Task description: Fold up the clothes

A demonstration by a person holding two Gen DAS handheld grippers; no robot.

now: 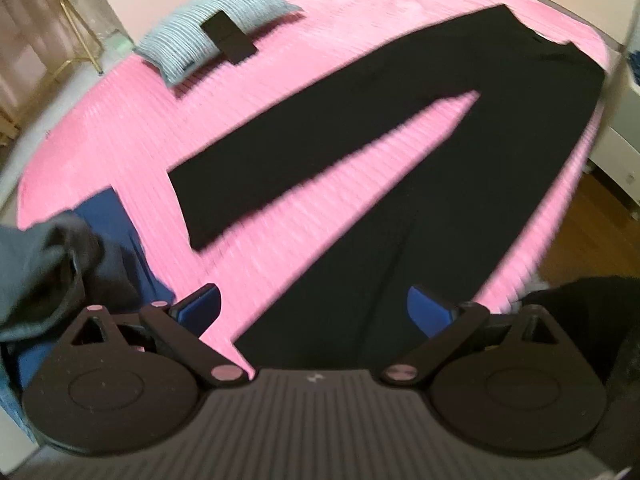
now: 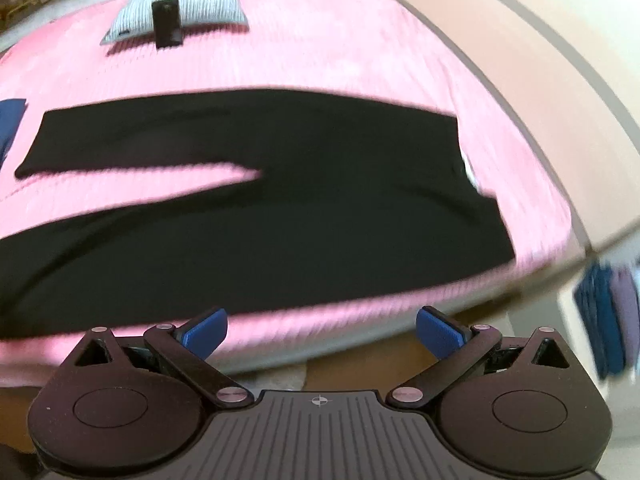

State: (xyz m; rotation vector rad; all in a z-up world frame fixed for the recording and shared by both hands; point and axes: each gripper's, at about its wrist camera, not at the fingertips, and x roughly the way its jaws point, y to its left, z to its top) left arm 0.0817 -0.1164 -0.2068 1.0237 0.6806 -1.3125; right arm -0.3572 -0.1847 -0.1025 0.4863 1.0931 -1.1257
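A pair of long black trousers is laid flat on a pink ribbed bedspread, with the two legs spread apart in a narrow V so that a wedge of pink is seen between them. In the left wrist view the waistband is placed toward the far right edge of the bed, and one leg hem is found directly below the left gripper. The blue-padded fingers of that gripper are spread wide, and nothing is held between them.

In the right wrist view the same trousers are seen lying crosswise, waistband to the right and hems to the left. The right gripper is held over the near edge of the bed, its jaws likewise spread wide and empty.

At the far side of the bed a blue-and-white striped pillow is placed, and a flat black rectangular object, perhaps a phone, though the blur leaves this uncertain, is rested on its near edge. Beside the left gripper a heap of dark grey fabric is seen on top of a folded blue garment. Wooden flooring is visible past the right edge of the bed.
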